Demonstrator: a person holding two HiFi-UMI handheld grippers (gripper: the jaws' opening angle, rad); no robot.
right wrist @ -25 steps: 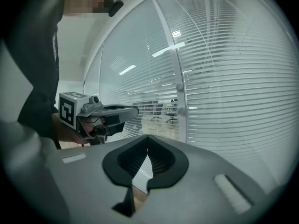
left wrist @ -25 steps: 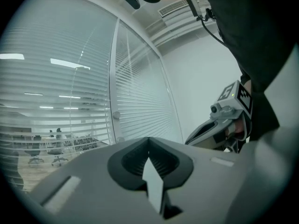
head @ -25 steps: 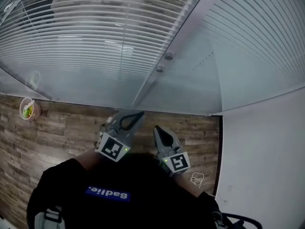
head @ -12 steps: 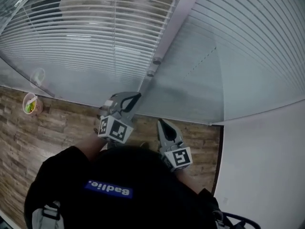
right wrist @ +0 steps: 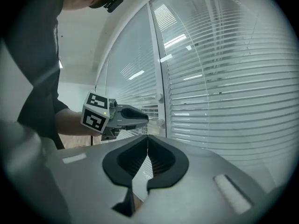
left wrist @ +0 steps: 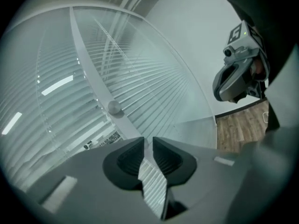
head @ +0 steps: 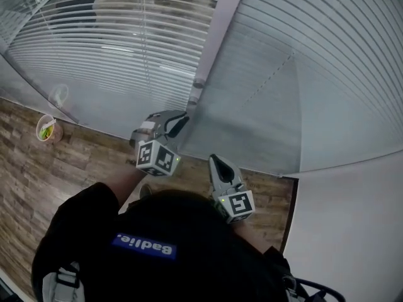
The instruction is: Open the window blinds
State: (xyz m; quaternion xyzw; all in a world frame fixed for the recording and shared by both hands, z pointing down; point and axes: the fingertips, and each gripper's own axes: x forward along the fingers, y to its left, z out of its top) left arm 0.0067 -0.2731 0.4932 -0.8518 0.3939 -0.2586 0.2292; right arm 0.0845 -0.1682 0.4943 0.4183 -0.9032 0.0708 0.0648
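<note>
The blinds [head: 113,49] run off the head view's top edge, and the cup [head: 45,129] holds something too small to tell.

Straight ahead is pretty much blocked: the clear glass panes [head: 264,118] sit in front of the white horizontal slat blinds [head: 113,49], so nothing reaches the slats directly. The grey metal upright frame post [head: 217,30] between the panes has small round silver knobs [head: 199,84] sticking out. A plain white wall [head: 352,231] closes off the right. The brown wood-plank floor [head: 69,162] leftwards is open, apart from a small paper cup [head: 46,129] beside the glass.
</note>
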